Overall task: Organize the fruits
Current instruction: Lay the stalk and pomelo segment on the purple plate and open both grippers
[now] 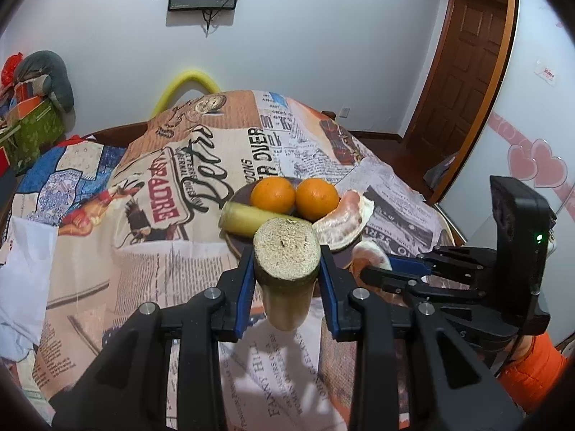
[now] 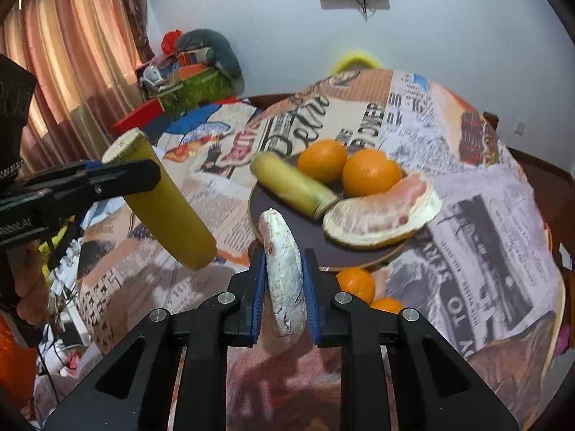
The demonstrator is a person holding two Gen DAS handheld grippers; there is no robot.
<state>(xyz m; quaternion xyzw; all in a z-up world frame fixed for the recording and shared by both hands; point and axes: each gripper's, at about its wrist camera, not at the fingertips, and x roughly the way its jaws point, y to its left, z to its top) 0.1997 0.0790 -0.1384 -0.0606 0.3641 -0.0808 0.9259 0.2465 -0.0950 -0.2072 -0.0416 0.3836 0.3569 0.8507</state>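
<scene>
My left gripper point(image 1: 286, 255) is shut on a yellow sugarcane piece point(image 1: 286, 251), held in the air just short of the dark plate point(image 1: 239, 242); it also shows in the right wrist view point(image 2: 169, 201). My right gripper point(image 2: 284, 262) is shut on a pomelo segment point(image 2: 285, 280) near the plate's point(image 2: 287, 222) front rim; it shows in the left wrist view point(image 1: 373, 255). The plate holds two oranges point(image 2: 323, 160) point(image 2: 372, 172), another sugarcane piece point(image 2: 293, 185) and a peeled pomelo wedge point(image 2: 381, 213).
Two more oranges point(image 2: 355, 282) point(image 2: 386, 305) lie on the newspaper-print tablecloth point(image 2: 485, 215) just in front of the plate. A yellow chair back point(image 1: 187, 82) stands behind the table. Clutter point(image 2: 190, 75) and curtains point(image 2: 72, 54) lie to the left, a door point(image 1: 463, 64) to the right.
</scene>
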